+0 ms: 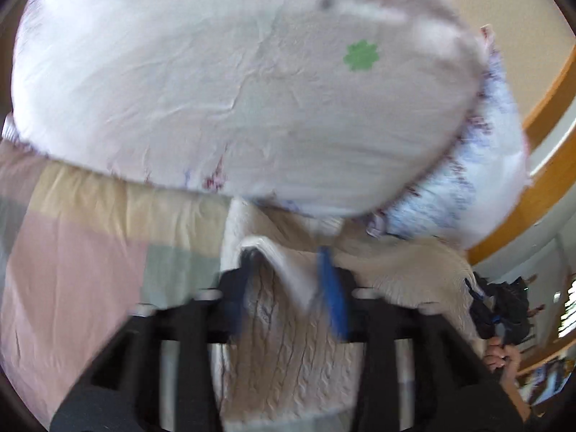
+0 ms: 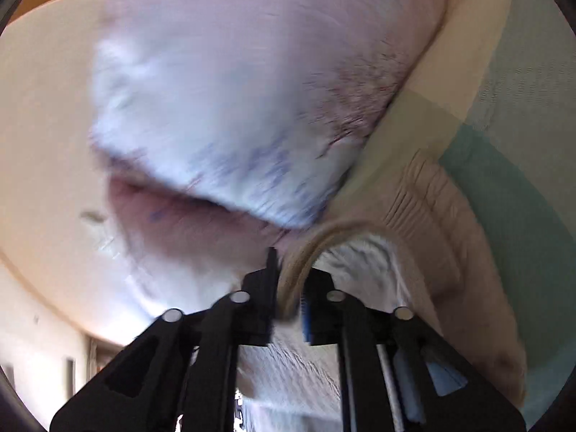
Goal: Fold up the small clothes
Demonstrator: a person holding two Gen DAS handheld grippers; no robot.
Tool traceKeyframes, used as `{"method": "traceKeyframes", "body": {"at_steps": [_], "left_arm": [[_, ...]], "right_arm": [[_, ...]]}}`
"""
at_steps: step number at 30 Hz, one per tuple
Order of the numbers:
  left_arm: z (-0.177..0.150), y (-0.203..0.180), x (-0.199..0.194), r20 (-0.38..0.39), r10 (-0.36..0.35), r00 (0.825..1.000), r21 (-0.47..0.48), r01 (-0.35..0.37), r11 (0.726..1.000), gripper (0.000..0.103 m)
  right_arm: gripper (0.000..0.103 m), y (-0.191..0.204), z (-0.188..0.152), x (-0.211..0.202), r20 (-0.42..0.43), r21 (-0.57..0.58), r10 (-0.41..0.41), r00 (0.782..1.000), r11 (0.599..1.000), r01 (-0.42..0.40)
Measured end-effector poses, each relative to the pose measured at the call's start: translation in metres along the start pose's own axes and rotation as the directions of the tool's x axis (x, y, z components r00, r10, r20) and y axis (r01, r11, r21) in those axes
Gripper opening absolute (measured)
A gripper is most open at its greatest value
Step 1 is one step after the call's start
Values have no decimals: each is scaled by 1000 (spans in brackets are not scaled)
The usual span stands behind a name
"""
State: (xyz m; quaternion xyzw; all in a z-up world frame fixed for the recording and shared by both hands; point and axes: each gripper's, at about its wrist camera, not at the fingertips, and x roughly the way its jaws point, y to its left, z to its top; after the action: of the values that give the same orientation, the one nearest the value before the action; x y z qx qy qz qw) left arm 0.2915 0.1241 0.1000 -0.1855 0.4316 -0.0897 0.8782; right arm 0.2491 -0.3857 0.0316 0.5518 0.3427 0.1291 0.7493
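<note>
A cream cable-knit sweater [image 1: 288,352] hangs between both grippers above a bed. My left gripper [image 1: 288,262] is shut on a folded edge of the sweater. In the left wrist view my right gripper [image 1: 493,309] shows at the far right, holding the sweater's other end. In the right wrist view my right gripper [image 2: 288,288] is shut on the sweater's ribbed tan hem [image 2: 309,248], and the knit [image 2: 442,237] drapes to the right. Both views are blurred by motion.
A large pale pillow [image 1: 234,82] with a green flower print lies just beyond the sweater, also in the right wrist view [image 2: 234,90]. A pastel patchwork bedspread [image 1: 72,252] lies under it. A wooden headboard rail [image 1: 547,165] runs at the right.
</note>
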Motion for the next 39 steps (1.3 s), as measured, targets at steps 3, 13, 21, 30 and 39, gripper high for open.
{"method": "traceKeyframes", "body": {"at_steps": [3, 13, 21, 30, 39], "left_arm": [[2, 11, 16, -39, 97, 995, 17, -96, 995, 78], [-31, 49, 65, -194, -164, 967, -149, 136, 979, 71], [-25, 6, 58, -190, -296, 936, -259, 243, 935, 13], [-35, -245, 96, -211, -662, 719, -254, 614, 748, 30], [-49, -202, 94, -215, -377, 901, -130, 356, 925, 85]], "right_arm": [[64, -10, 1, 9, -2, 76, -53, 999, 996, 53], [75, -17, -19, -36, -18, 31, -74, 997, 997, 75], [75, -34, -12, -56, -76, 31, -83, 994, 996, 86], [75, -24, 32, -94, -11, -92, -202, 979, 975, 200], [99, -20, 59, -71, -161, -154, -244, 956, 963, 219]]}}
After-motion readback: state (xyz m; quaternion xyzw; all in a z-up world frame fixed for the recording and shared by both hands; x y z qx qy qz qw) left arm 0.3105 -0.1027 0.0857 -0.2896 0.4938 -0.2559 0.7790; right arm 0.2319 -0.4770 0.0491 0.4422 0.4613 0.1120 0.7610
